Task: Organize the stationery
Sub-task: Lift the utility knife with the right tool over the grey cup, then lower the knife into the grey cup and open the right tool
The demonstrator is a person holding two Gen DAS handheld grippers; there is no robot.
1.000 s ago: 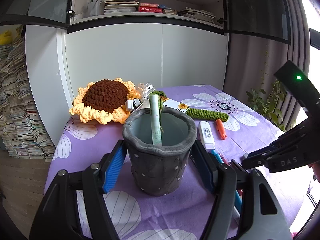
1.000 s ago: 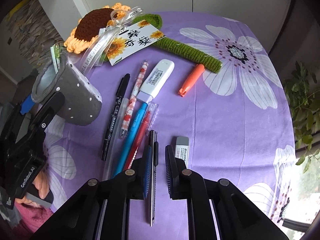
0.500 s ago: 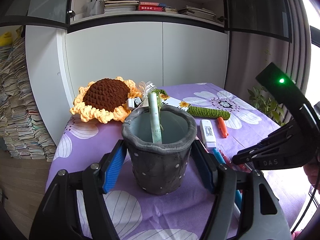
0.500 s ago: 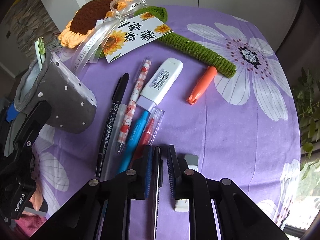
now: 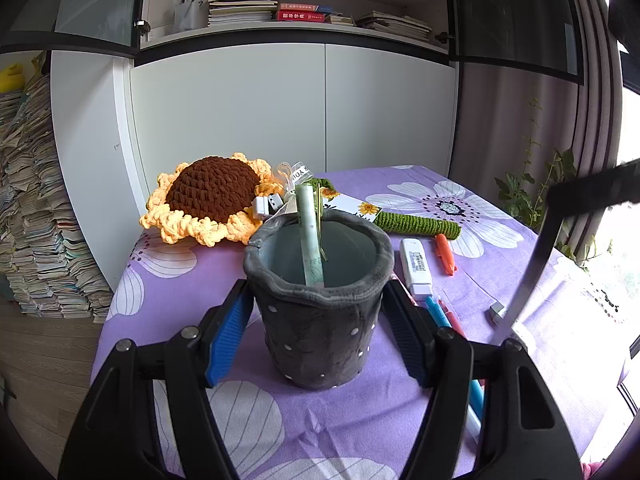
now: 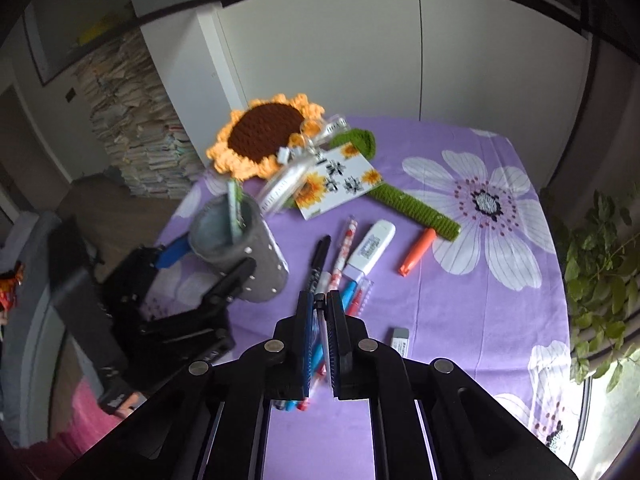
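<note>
My left gripper (image 5: 318,320) is shut on a grey felt pen holder (image 5: 318,308) that stands on the purple cloth with a pale green item (image 5: 310,236) inside. My right gripper (image 6: 319,312) is shut on a slim black-and-silver utility knife (image 6: 320,316) and holds it up off the table; the knife (image 5: 528,276) hangs at the right of the left wrist view. The holder (image 6: 240,248) shows left of my right gripper. A black marker (image 6: 320,256), a patterned pen (image 6: 344,248), a blue pen (image 6: 349,290), a red pen (image 6: 360,292) and a white correction tape (image 6: 370,248) lie on the cloth.
An orange cap (image 6: 416,256), a grey eraser (image 6: 398,340), a crocheted sunflower (image 6: 264,136) with a green stem (image 6: 416,208) and a printed card (image 6: 336,184) lie on the flowered tablecloth (image 6: 480,280). White cabinets stand behind. A plant (image 6: 600,264) is at the right.
My right gripper closed on the utility knife and lifted it off the table, tilting up. The left gripper stays on the pen holder.
</note>
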